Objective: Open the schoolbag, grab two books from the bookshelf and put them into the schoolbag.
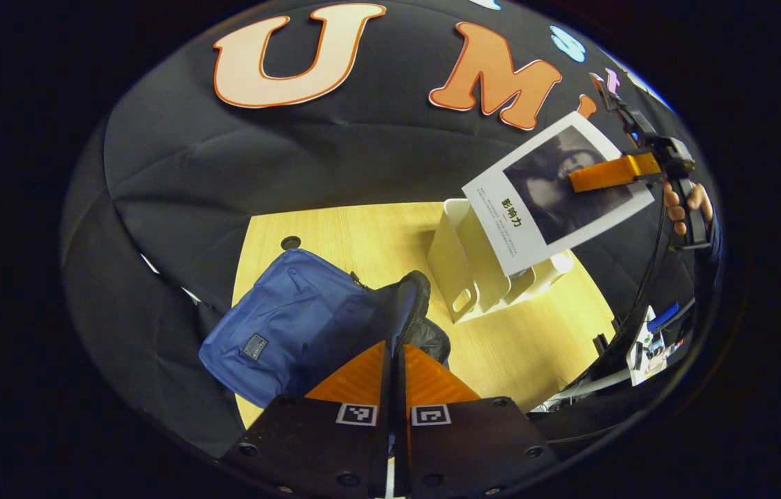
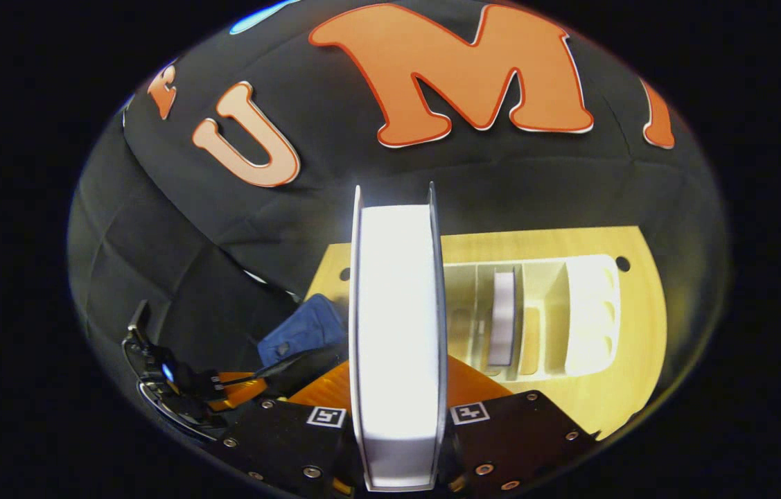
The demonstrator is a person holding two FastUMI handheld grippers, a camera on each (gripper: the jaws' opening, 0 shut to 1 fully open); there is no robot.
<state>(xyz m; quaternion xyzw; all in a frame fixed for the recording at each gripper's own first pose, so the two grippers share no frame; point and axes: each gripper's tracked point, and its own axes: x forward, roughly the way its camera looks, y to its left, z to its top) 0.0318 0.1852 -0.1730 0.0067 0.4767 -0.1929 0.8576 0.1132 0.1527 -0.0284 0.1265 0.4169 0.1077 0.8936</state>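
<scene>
In the left gripper view, the left gripper (image 1: 396,360) is sitting at the bottom middle of the frame. Its 2 fingers are pressing together, and they are pinching the dark edge of the schoolbag's opening between them. The blue schoolbag (image 1: 293,326) is lying on the wooden table (image 1: 362,235), in the lower left part of the frame. Its dark mouth is lifting up near the middle of the frame.

To the right of the bag, the white bookshelf (image 1: 463,277) is standing on the table. Above it, in the upper right of the frame, a white book (image 1: 542,201) with a dark picture on its cover is hanging in the air, tilting. The right gripper (image 1: 612,173) is pinching this book near its edge, and a hand (image 1: 688,204) is holding that gripper at the far right.

In the right gripper view, the same book (image 2: 397,333) is standing on edge in the middle of the frame, between the 2 fingers of the right gripper (image 2: 397,416), which are squeezing it from both sides. Behind it, on the right side of the frame, the bookshelf (image 2: 591,319) is sitting on the table (image 2: 639,333) with 1 more book (image 2: 502,319) standing in a slot. The schoolbag (image 2: 300,329) is peeking out left of the held book, and the left gripper (image 2: 238,388) is showing in the lower left.
</scene>
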